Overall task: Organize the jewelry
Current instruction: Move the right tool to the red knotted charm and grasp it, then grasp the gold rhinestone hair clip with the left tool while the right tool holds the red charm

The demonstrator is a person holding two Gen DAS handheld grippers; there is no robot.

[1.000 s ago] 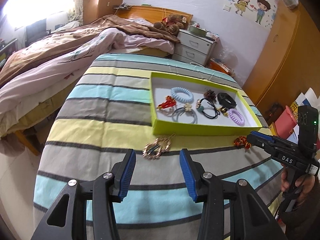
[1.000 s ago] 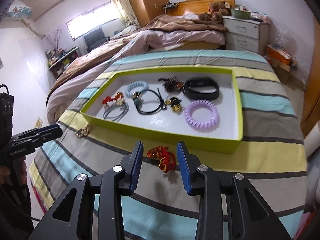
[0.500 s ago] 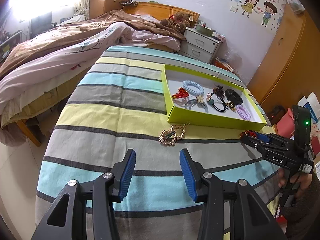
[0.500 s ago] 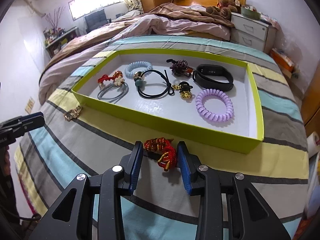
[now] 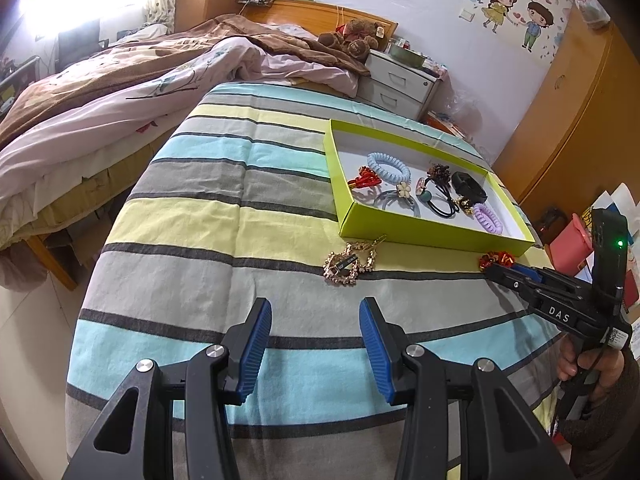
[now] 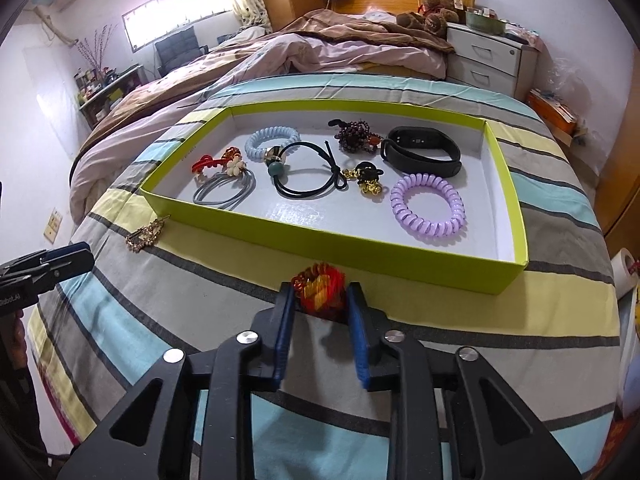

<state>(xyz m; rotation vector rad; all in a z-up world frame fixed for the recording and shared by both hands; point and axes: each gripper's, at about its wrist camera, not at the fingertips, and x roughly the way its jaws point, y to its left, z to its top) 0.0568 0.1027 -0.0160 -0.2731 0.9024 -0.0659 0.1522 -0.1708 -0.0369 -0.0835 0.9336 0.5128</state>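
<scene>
**Right gripper closing on red-and-gold ornament, left gripper idle**

Right gripper [image 6: 320, 300]: jaws closing, red-and-gold ornament [image 6: 320, 291] between the blue pads, pads against both sides of it. Ornament blurred in the right wrist view; sits on the striped bedspread [image 6: 440, 320] just in front of the near wall of the green tray [image 6: 360, 246], outside it. Same ornament seen from the left wrist view at the gripper tip, beside the tray's near right corner. Hand [image 5: 592, 368] on the right gripper's handle, dark sleeve below.

Left gripper [image 5: 316, 344]: jaws spread wide, nothing between them, only bedspread below. Pointed down at the cover, well apart from the tray.

Gold brooch [image 5: 350, 264] flat on the bedspread just outside the tray's near left corner, a thin end lying close to or against the tray wall, cannot tell which.

Tray contents, white floor:
- blue coil tie [image 6: 272, 142], back left
- red clip [image 6: 208, 164] with flower tie [image 6: 234, 168] and grey loops [image 6: 224, 192], left
- black elastic with teal bead [image 6: 308, 178], centre
- dark bead cluster [image 6: 356, 136], back centre
- black wristband [image 6: 420, 152], back right
- small black-and-gold piece [image 6: 368, 178], centre right
- purple coil tie [image 6: 428, 208], near right

Background: unmade bed [image 5: 120, 92], teddy bear [image 5: 352, 42], nightstand [image 5: 400, 84] with 2 drawers visible.
</scene>
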